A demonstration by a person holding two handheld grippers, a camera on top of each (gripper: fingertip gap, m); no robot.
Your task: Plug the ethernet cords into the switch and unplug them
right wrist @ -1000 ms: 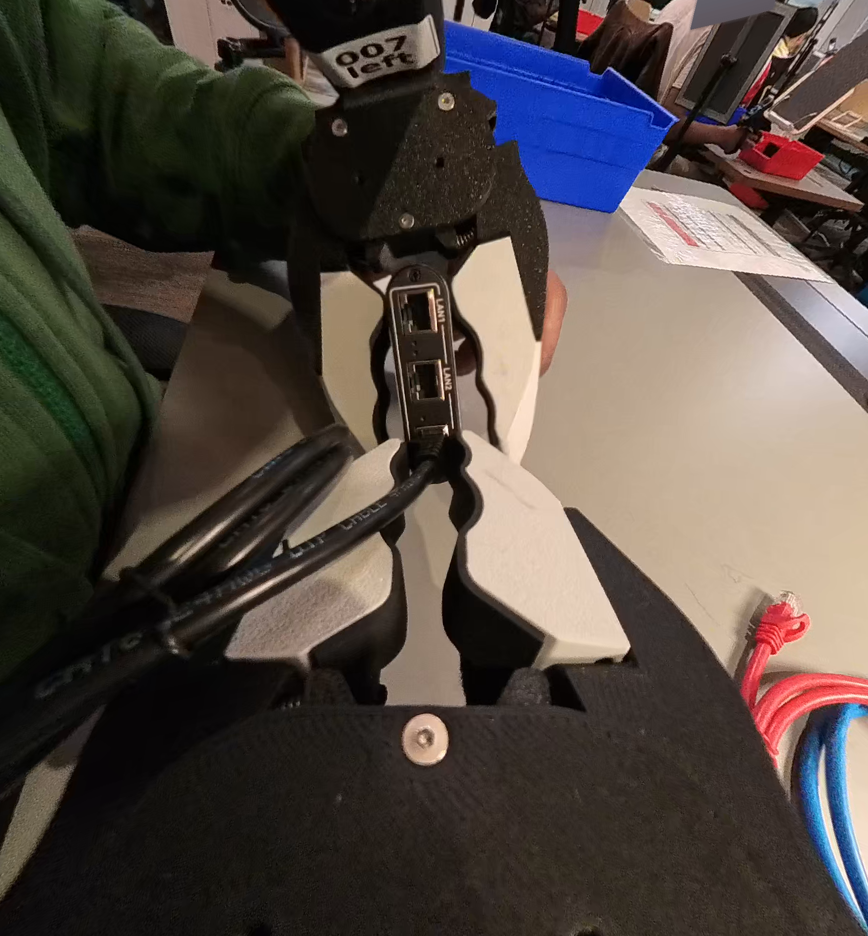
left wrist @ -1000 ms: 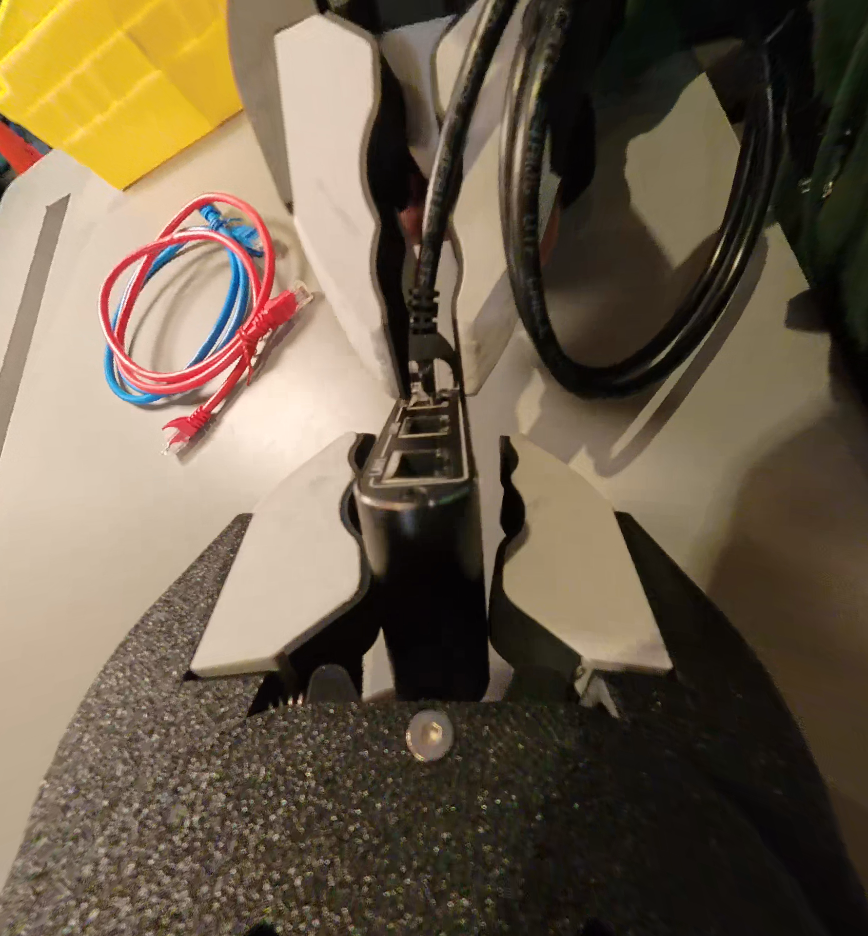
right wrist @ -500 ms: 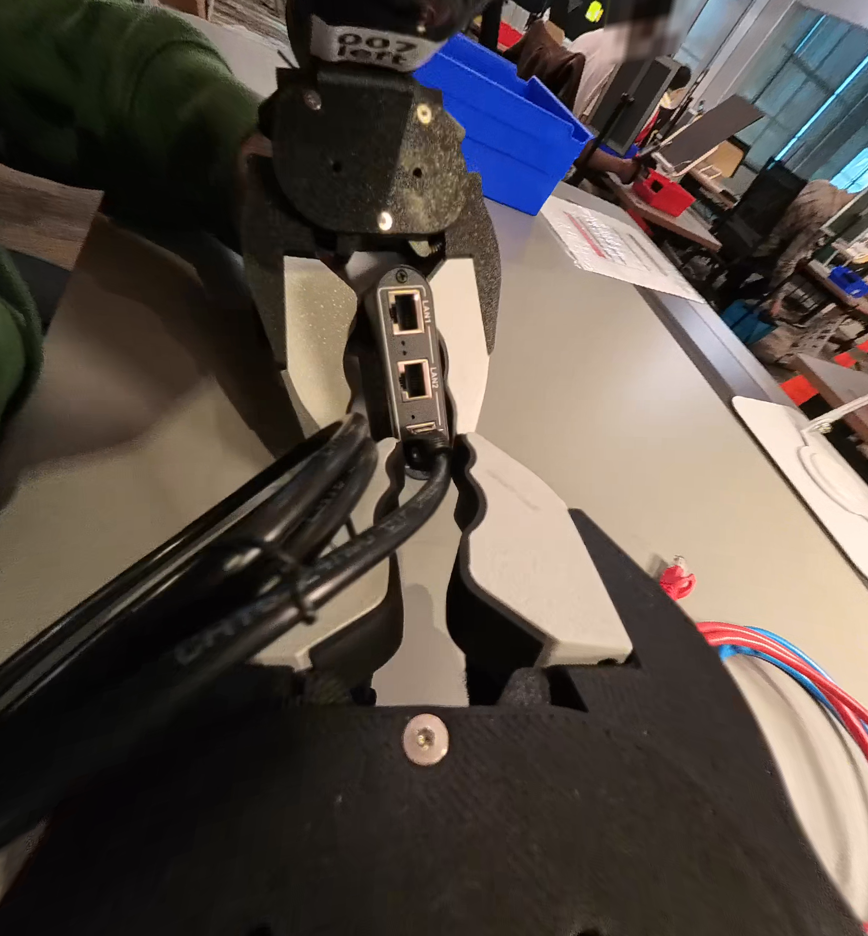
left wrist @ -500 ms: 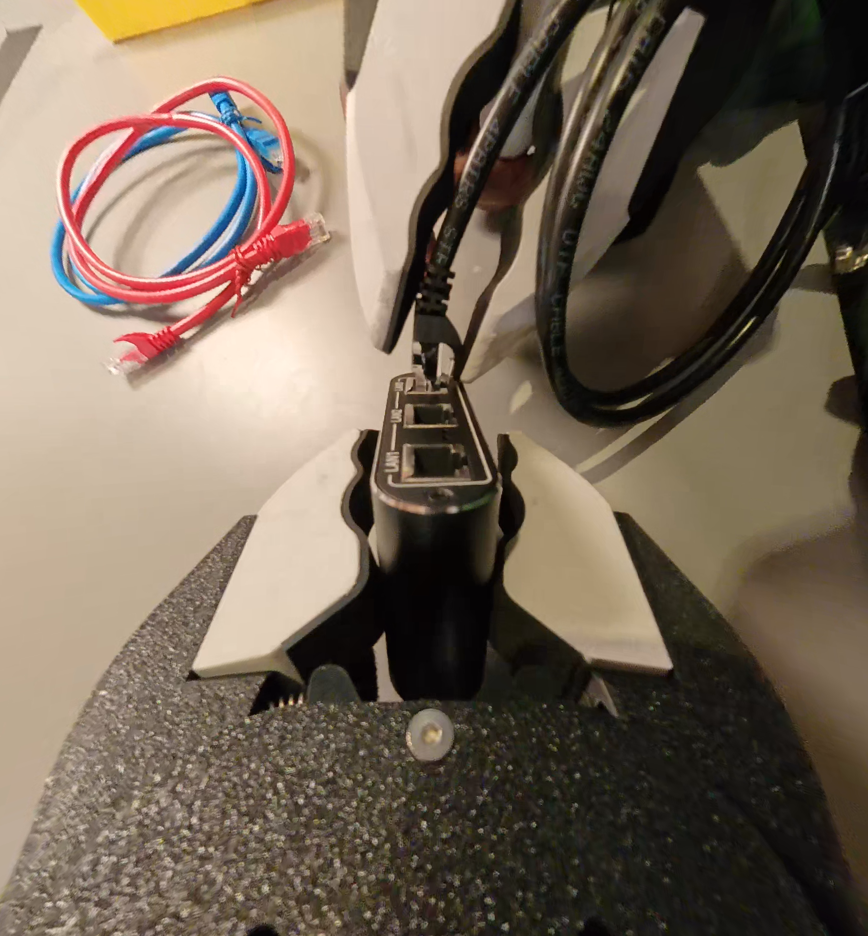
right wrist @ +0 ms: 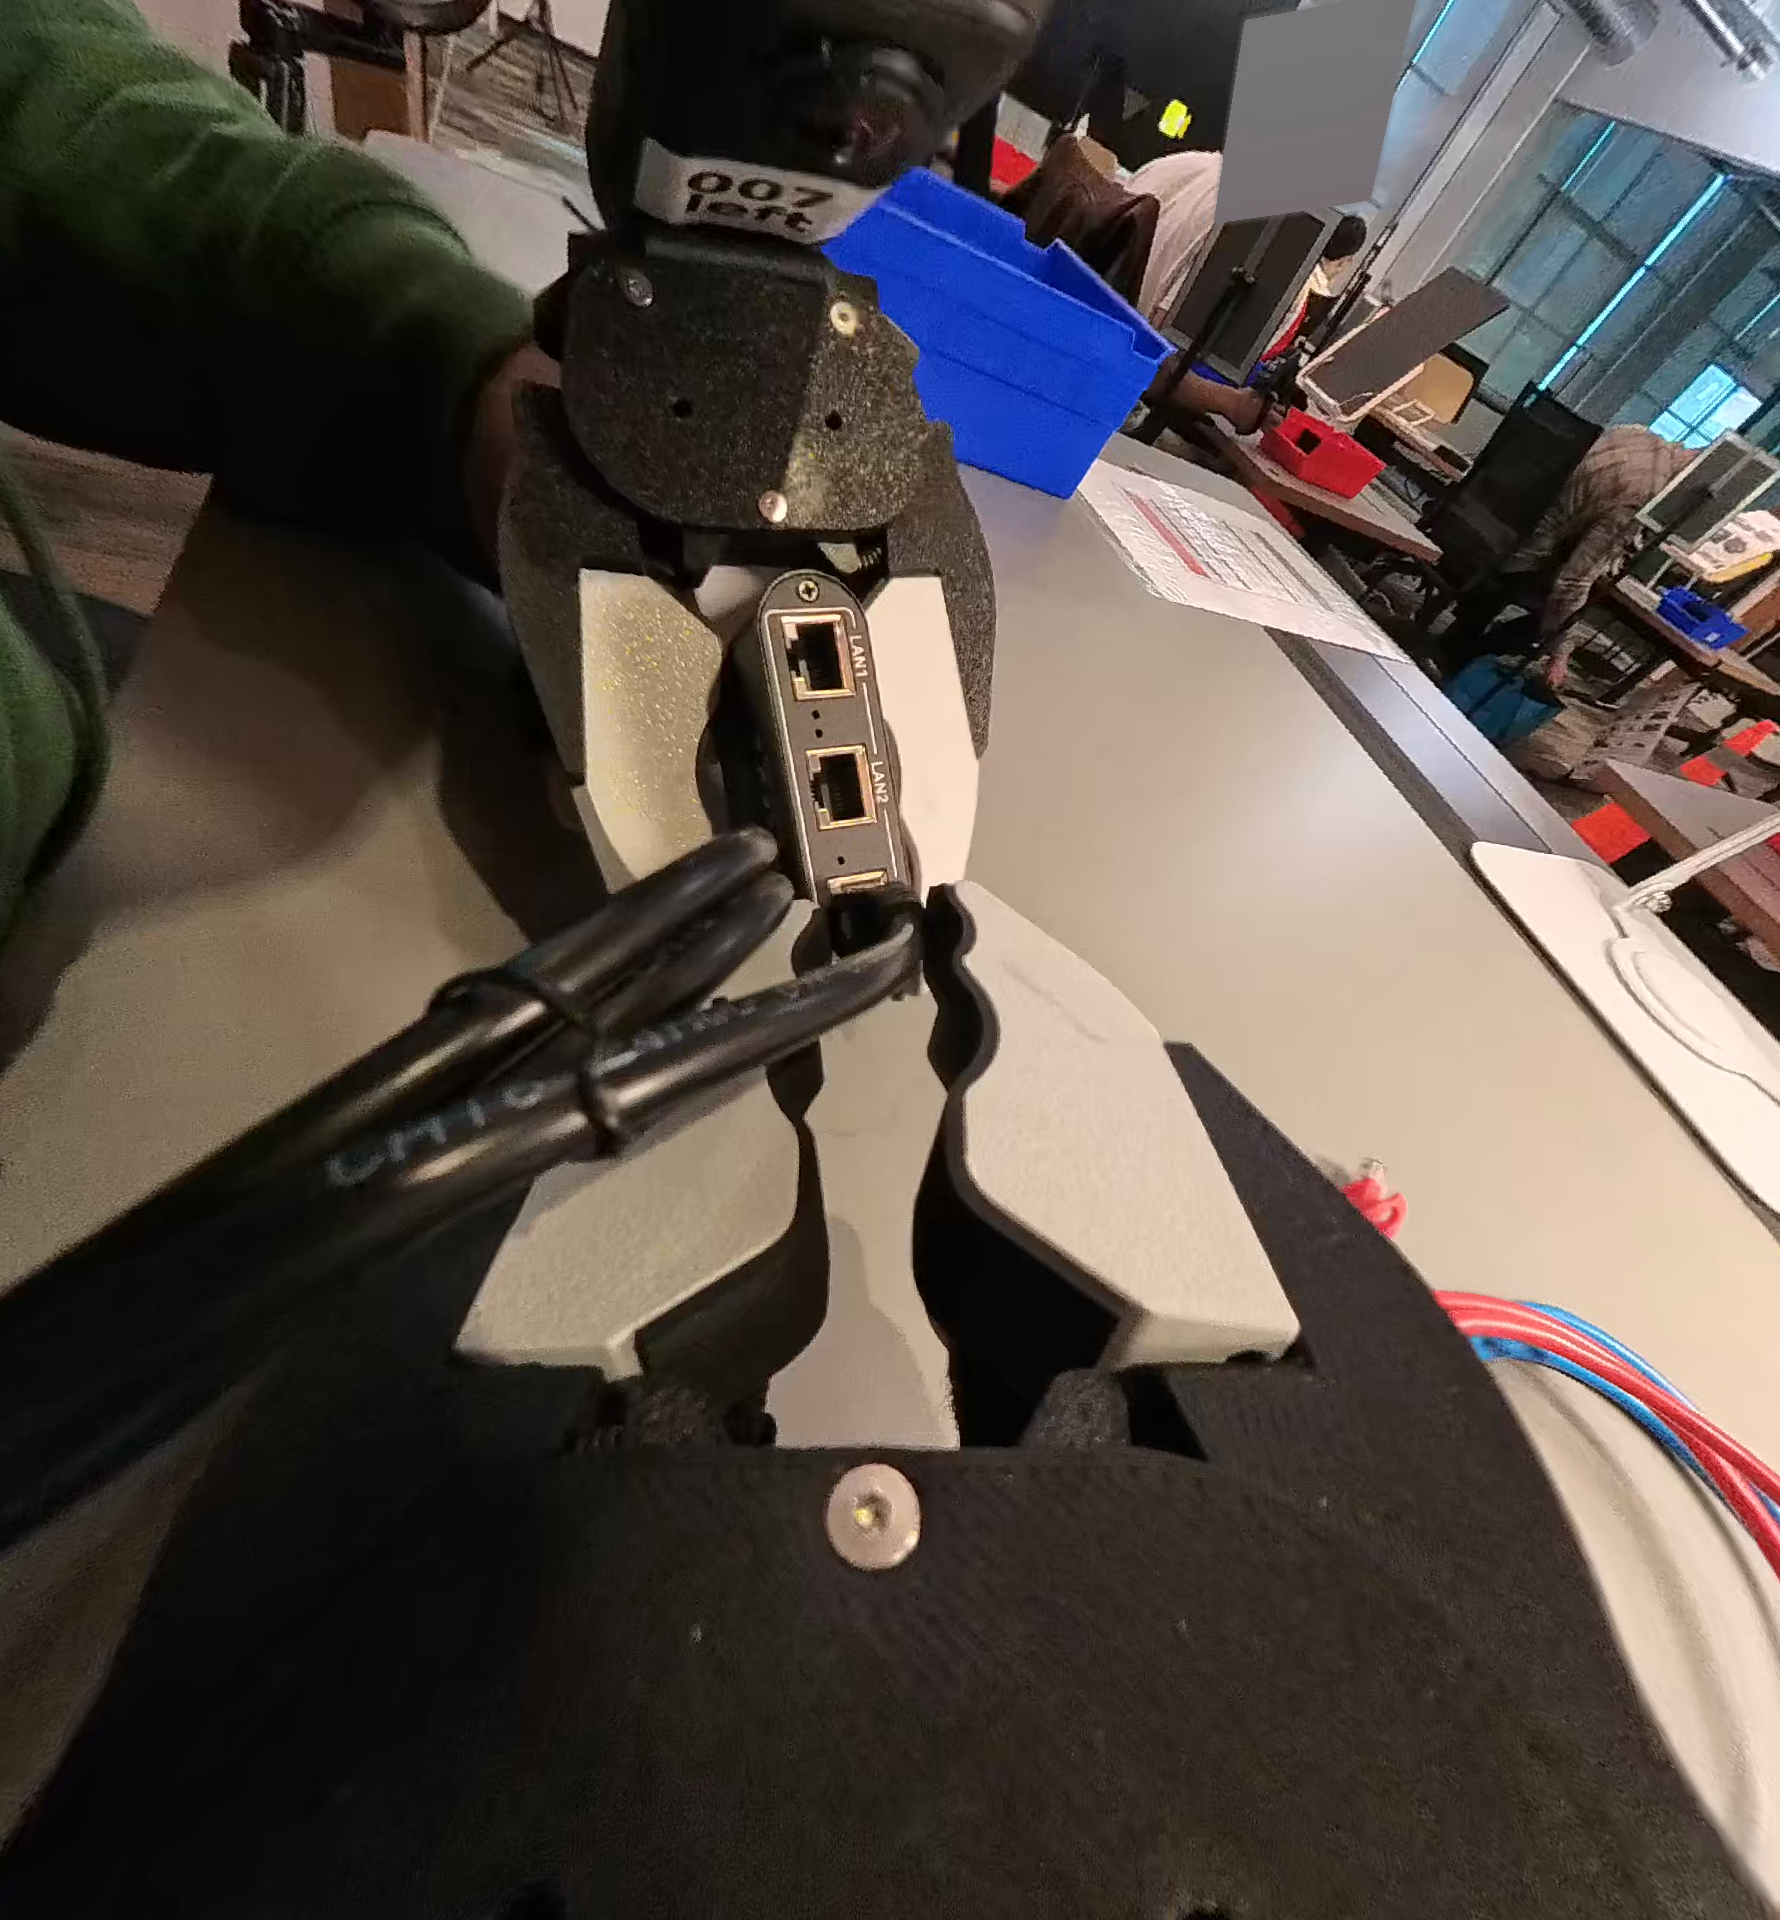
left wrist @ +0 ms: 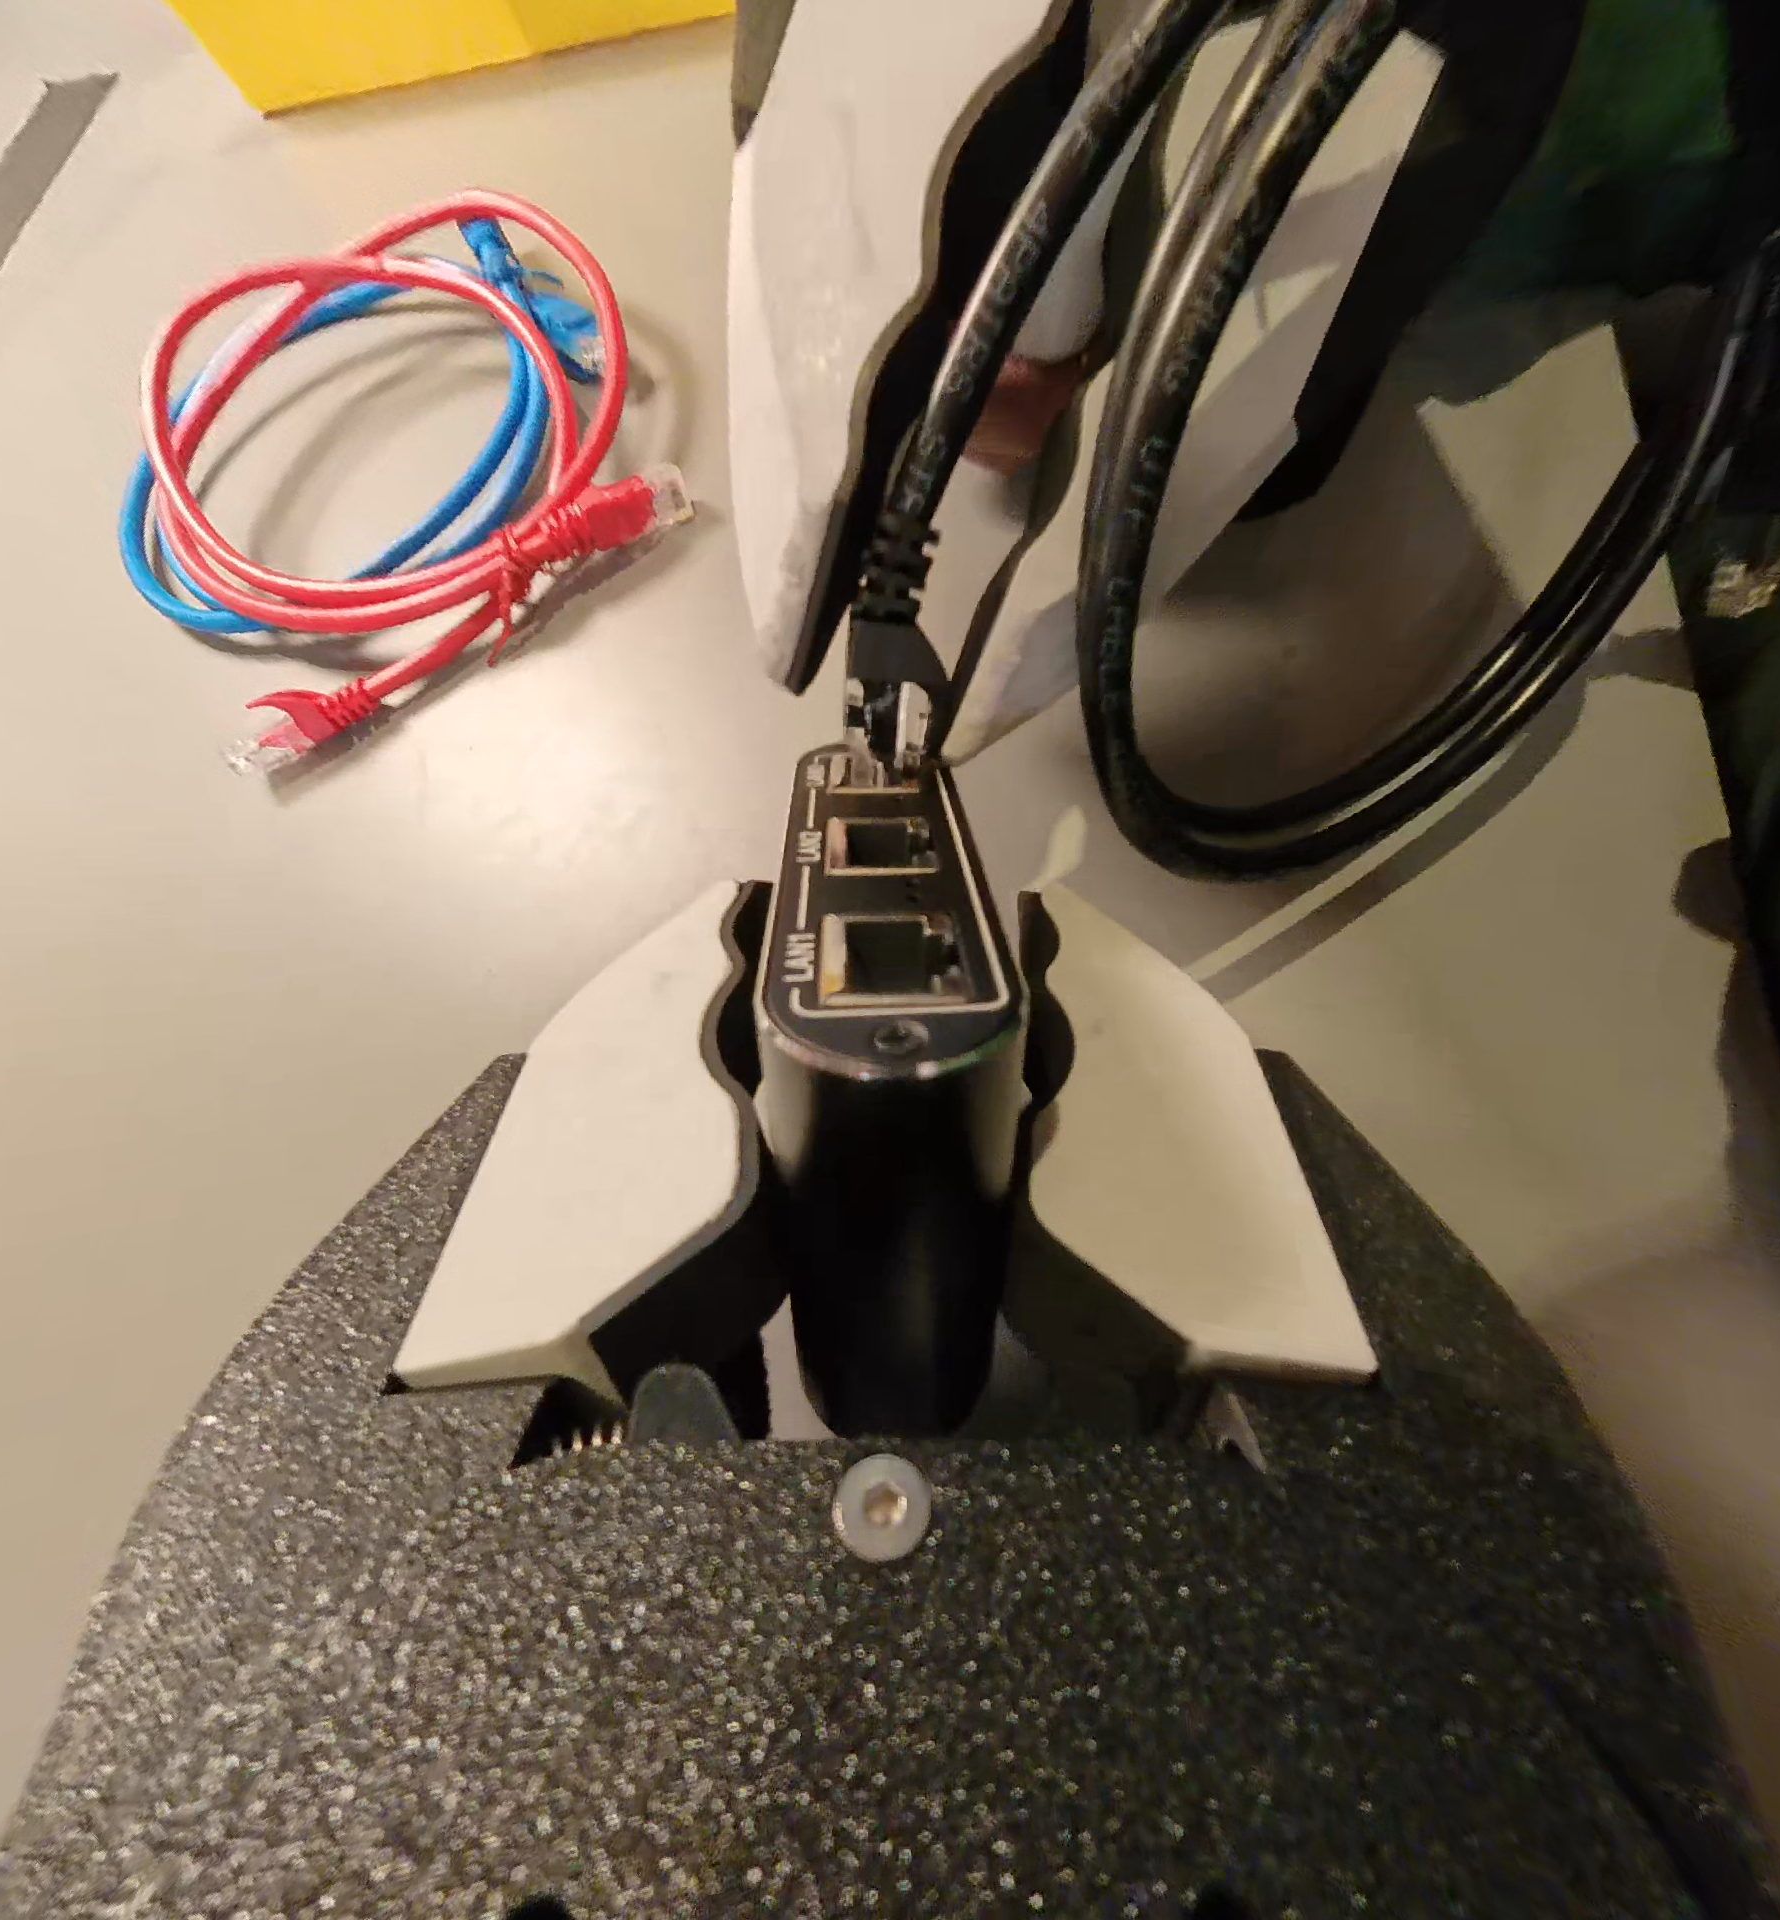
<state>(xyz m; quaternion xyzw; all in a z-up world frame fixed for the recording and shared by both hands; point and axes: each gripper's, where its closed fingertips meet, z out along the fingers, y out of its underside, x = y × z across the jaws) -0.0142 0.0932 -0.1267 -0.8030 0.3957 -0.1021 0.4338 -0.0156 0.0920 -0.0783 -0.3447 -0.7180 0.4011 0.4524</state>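
Left gripper (left wrist: 891, 935) clamps black switch (left wrist: 891, 1049) upright above grey table (left wrist: 242, 883). Right gripper (right wrist: 865, 914) pinches black cord (left wrist: 979, 332) behind its plug (left wrist: 891, 665), plug at switch's farthest port; seating unclear. Red cord (left wrist: 387, 582) and blue cord (left wrist: 470, 488) coiled on table, far left.

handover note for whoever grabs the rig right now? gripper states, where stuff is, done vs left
Left gripper: shut on the switch, held off the table, ports facing the other gripper.
Right gripper: shut on the black cord just behind its plug; the rest of its tied coil hangs from the gripper.
Plug sits at the mouth of the farthest port; whether it is fully seated cannot be told. The two nearer ports are empty.
Red cord and blue cord, bundled, lie on the table, untouched.
Left: confirm or finish the black plug, unplug it, then do the red and blue cords.
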